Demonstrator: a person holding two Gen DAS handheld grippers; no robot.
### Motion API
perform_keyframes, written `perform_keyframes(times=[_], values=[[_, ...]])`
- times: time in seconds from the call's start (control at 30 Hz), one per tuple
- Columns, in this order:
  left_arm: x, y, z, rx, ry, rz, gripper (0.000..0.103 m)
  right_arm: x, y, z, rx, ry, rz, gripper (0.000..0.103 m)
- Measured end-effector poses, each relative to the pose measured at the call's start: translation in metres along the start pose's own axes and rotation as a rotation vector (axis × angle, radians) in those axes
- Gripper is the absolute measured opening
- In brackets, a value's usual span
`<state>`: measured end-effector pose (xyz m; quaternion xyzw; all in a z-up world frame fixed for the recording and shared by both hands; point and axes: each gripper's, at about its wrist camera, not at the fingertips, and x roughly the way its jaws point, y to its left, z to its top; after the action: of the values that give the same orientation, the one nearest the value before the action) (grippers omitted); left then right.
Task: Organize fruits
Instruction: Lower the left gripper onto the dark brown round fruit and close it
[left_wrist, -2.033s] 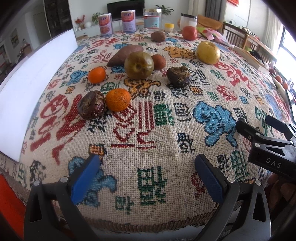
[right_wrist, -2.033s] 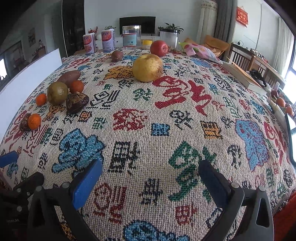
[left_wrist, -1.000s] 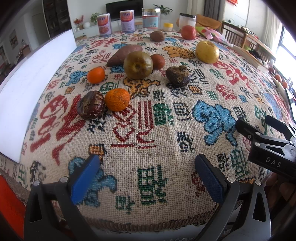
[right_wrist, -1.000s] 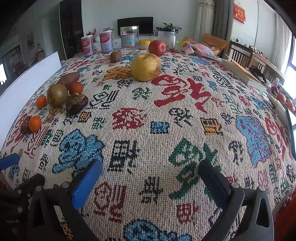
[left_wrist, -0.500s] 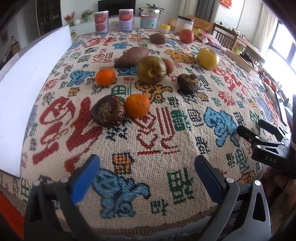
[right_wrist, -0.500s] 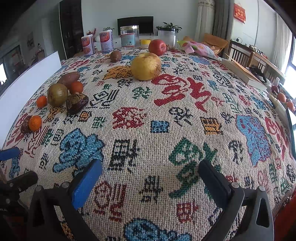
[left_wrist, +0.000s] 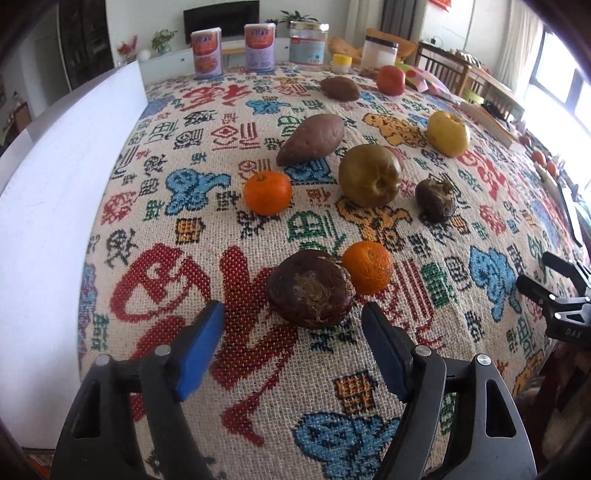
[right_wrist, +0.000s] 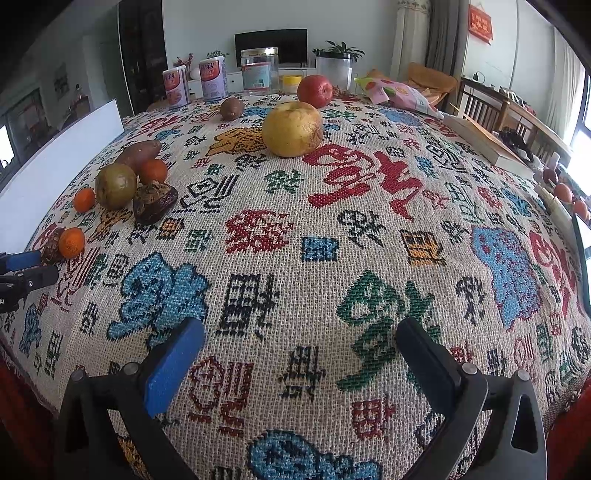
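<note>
Closing on nothing yet: left gripper (left_wrist: 291, 332) narrowing its blue pads (left_wrist: 197, 349) short of the dark brown wrinkled fruit (left_wrist: 311, 288), no pad touching it. Easing further forward before squeezing, probably, so that both pads are straddling the fruit's widest part rather than pinching its near edge and rolling it off. Keeping the right-hand pad clear of the small orange (left_wrist: 366, 267), which is touching the dark fruit on its far right side and likely getting nudged if the approach is crooked. Lying just ahead of the fingertips, that dark fruit, a little right of the gap's centre, resting on the patterned woven tablecloth (left_wrist: 236, 229). Sitting beyond the dark fruit: a second orange (left_wrist: 267, 192), a greenish-brown apple (left_wrist: 369, 175), a sweet potato (left_wrist: 312, 138). Waiting well right of the dark fruit, right gripper (right_wrist: 299, 350), jaws wide apart over bare cloth.
</note>
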<state>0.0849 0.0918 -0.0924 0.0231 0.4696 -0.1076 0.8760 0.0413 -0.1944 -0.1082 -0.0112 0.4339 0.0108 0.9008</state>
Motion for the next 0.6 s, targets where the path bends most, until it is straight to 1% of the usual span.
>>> perform_keyframes(times=[0.03, 0.1, 0.13, 0.17, 0.27, 0.43, 0.5, 0.6], values=[[0.001, 0.001, 0.001, 0.001, -0.006, 0.002, 0.071, 0.000, 0.000, 0.000, -0.001, 0.000, 0.000, 0.103], [0.000, 0.001, 0.001, 0.000, -0.021, -0.001, 0.058, 0.000, 0.000, 0.000, -0.002, 0.000, 0.003, 0.103], [-0.001, 0.002, 0.001, -0.002, -0.027, -0.013, 0.053, 0.000, 0.000, 0.000, -0.004, 0.000, 0.005, 0.103], [-0.002, 0.002, 0.000, -0.002, -0.031, -0.020, 0.045, 0.000, 0.000, 0.000, -0.006, -0.001, 0.007, 0.103], [-0.004, 0.003, -0.002, -0.006, -0.035, -0.018, 0.045, 0.000, 0.000, -0.001, -0.006, -0.003, 0.006, 0.103], [-0.015, 0.015, -0.010, -0.066, -0.049, 0.003, 0.045, -0.001, 0.000, -0.001, -0.008, 0.000, 0.010, 0.103], [-0.018, 0.022, -0.013, -0.087, -0.053, -0.003, 0.045, -0.001, -0.001, -0.001, -0.011, 0.004, 0.015, 0.103], [-0.016, 0.027, -0.015, -0.104, -0.046, -0.002, 0.045, -0.001, 0.000, 0.005, -0.016, 0.037, 0.031, 0.103]])
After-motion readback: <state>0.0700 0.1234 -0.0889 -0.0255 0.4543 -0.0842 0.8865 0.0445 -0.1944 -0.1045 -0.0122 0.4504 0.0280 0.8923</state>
